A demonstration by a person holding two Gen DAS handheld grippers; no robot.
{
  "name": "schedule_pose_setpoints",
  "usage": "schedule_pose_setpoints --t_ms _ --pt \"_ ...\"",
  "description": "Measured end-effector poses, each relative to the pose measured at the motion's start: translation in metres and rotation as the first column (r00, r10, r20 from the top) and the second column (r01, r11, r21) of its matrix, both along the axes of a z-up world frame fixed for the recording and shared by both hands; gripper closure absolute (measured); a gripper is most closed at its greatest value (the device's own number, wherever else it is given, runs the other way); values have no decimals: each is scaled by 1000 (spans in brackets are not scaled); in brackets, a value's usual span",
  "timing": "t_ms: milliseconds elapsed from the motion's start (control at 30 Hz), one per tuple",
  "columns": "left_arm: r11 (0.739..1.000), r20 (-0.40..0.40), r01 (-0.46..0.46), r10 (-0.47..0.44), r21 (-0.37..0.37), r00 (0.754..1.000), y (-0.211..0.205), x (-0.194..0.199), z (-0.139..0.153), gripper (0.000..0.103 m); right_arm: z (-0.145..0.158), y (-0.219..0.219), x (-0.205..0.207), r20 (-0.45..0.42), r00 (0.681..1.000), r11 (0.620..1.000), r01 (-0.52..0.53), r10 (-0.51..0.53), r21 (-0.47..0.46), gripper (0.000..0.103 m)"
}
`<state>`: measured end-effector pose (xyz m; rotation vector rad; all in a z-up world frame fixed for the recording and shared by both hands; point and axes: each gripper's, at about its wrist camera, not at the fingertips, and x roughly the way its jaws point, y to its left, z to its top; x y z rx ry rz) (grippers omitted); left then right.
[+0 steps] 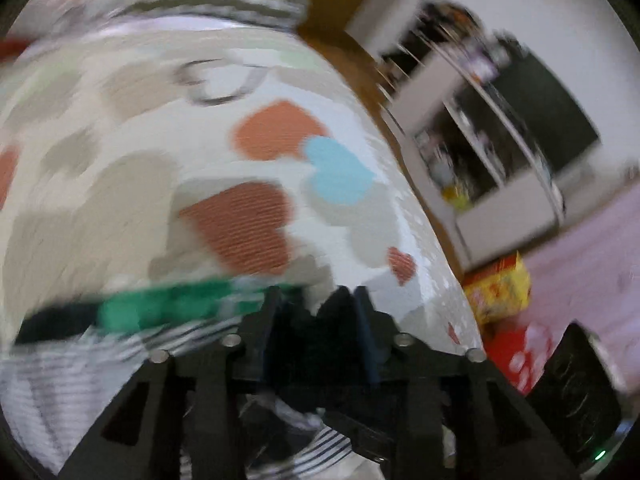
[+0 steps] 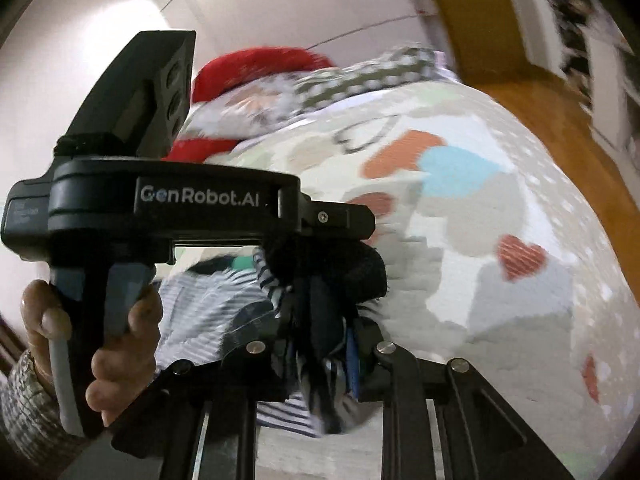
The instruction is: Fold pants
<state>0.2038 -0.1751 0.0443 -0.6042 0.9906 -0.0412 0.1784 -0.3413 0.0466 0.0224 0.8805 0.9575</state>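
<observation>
The pants (image 1: 76, 364) are black-and-white striped with a black and green waistband (image 1: 160, 308). They lie bunched at the near edge of a bed with a heart-patterned cover (image 1: 224, 152). My left gripper (image 1: 316, 304) is shut on a fold of dark pants cloth. My right gripper (image 2: 324, 340) is shut on a bunch of the pants (image 2: 208, 304), right beside the left gripper's body (image 2: 176, 204), which crosses the right wrist view with a hand on its handle. Both views are motion-blurred.
A red and white plush (image 2: 256, 80) and a checked pillow (image 1: 216, 0) sit at the bed's far end. A wooden floor (image 2: 560, 120), a shelf unit (image 1: 500, 128), a yellow bag (image 1: 500, 288) and a black device (image 1: 576, 392) lie right of the bed.
</observation>
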Motion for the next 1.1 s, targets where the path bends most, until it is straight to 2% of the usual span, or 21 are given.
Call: schedule_pose_setpoints --t_ms 67,133,233,300,400,467,533,600,633,667,700,733,767,867,933,1000,1033,1100 --pt "993 18 -86 88 -79 996 24 -34 -3 47 -3 19 -15 33 998 998 -59 60 -39 77" --pt "977 54 -175 183 -118 982 41 -70 1 36 -10 44 -32 46 987 986 -147 151 -79 71" --pt "948 110 -309 316 -79 942 52 -129 12 26 -21 68 -58 34 968 963 -243 249 -116 68" --pt "930 125 -362 368 -64 921 57 -154 17 25 -20 73 -75 49 954 949 -287 296 -133 62" --pt "907 131 -419 420 -35 898 65 -186 16 25 -9 67 -86 31 935 930 -346 353 -126 61" --pt "892 138 -452 449 -9 883 70 -198 13 25 1 56 -83 10 939 935 -341 343 -103 61" --pt "880 140 -476 471 -3 871 77 -204 9 25 14 37 -70 -29 957 955 -291 290 -60 61" --pt "874 122 -484 485 -37 866 81 -207 3 25 24 29 -57 -31 977 976 -212 210 -45 61" --pt "875 118 -481 485 -59 867 81 -209 0 25 28 29 -52 -11 985 983 -170 170 -67 61" --pt "875 117 -478 484 -79 867 82 -213 0 25 31 32 -48 13 990 986 -139 141 -95 65" --pt "875 119 -476 484 -86 867 81 -216 0 25 33 36 -46 25 992 987 -124 128 -106 79" --pt "876 124 -476 483 -82 867 79 -218 2 25 32 42 -43 26 992 986 -119 123 -120 84" --pt "876 132 -478 483 -65 866 77 -221 5 25 30 50 -40 21 992 983 -118 122 -137 87" --pt "873 146 -487 482 -1 864 68 -225 14 25 18 80 -38 10 988 971 -148 153 -185 87" --pt "868 148 -495 485 35 862 64 -229 18 25 0 104 -41 41 986 954 -143 160 -263 87" --pt "866 143 -497 486 51 862 64 -233 19 25 -22 119 -40 35 986 932 -139 160 -336 86" --pt "863 136 -501 490 63 861 64 -236 18 25 -30 123 -39 31 987 924 -138 159 -356 86" --pt "847 125 -522 510 96 851 67 -240 16 25 -25 119 -41 46 987 930 -131 156 -343 86"
